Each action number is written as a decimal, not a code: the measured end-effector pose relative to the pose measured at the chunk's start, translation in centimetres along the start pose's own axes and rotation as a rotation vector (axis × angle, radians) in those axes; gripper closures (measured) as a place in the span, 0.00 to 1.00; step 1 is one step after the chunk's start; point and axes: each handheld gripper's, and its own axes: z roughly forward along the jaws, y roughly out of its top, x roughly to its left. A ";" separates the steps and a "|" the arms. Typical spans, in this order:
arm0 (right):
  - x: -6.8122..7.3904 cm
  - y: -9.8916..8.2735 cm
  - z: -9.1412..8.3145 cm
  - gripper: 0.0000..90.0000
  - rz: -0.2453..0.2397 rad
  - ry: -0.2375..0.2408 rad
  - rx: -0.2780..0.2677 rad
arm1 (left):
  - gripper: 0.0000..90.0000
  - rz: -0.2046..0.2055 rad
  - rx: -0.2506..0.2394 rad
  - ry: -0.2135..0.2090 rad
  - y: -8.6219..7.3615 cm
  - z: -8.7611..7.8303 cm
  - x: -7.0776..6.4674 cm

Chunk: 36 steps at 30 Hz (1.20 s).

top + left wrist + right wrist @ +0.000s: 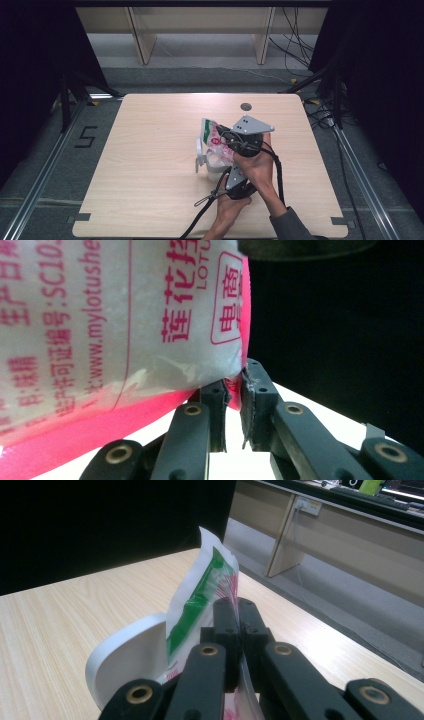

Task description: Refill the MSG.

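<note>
Both my tongs are clamped on the same thing — a soft plastic bag (214,135) of white granules, pink and green print, held up over the white pitcher (212,165) near the middle of the table (150,150). My right gripper (235,612) has its jaws squeezed flat on the thin film near the bag's top edge. My left gripper (235,390) pinches the bottom pink seam at a corner, jaws nearly together w/ just the film betw. them.

Handling, as I judge it: the bag is floppy, not stiff — contents shift like sand, so the weight will slump to whichever end hangs lowest. Looks moderately heavy for thin film; the film itself is slick and could creep out of the pads if I tug hard. Not fragile as such, but a tear or a sudden tilt would spill granules on the table.

Best hold — the sealed seams and corners, where the plastic is doubled and flat. Gripping the bulging middle would just push grains aside. The pitcher is rigid, prob. light, so a bump could slide it.
</note>
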 end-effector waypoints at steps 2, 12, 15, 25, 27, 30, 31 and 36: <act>0.3 0.0 0.1 1.00 0.009 -0.003 0.010 | 0.90 -0.008 -0.007 -0.001 0.0 0.1 0.0; 0.4 0.1 0.1 1.00 0.008 0.000 0.004 | 0.90 -0.013 -0.011 -0.003 0.1 0.0 0.0; 0.4 0.2 0.0 1.00 0.009 -0.005 0.007 | 0.90 -0.029 -0.043 -0.017 0.0 0.3 0.0; 0.5 0.4 -0.1 1.00 0.016 0.000 0.006 | 0.90 -0.013 -0.025 -0.009 0.3 0.1 0.0; 0.6 0.3 0.0 1.00 0.017 -0.006 0.003 | 0.90 -0.017 -0.026 -0.008 0.2 0.1 0.0; 0.2 0.2 0.2 1.00 0.005 -0.002 0.014 | 0.90 0.023 0.018 -0.013 0.2 -0.1 0.1; 0.1 0.1 0.2 1.00 0.009 0.006 0.021 | 0.90 0.027 0.020 -0.014 0.1 0.0 0.2; 0.1 0.1 0.2 1.00 0.004 0.000 0.009 | 0.90 -0.014 -0.012 -0.011 0.1 0.2 0.1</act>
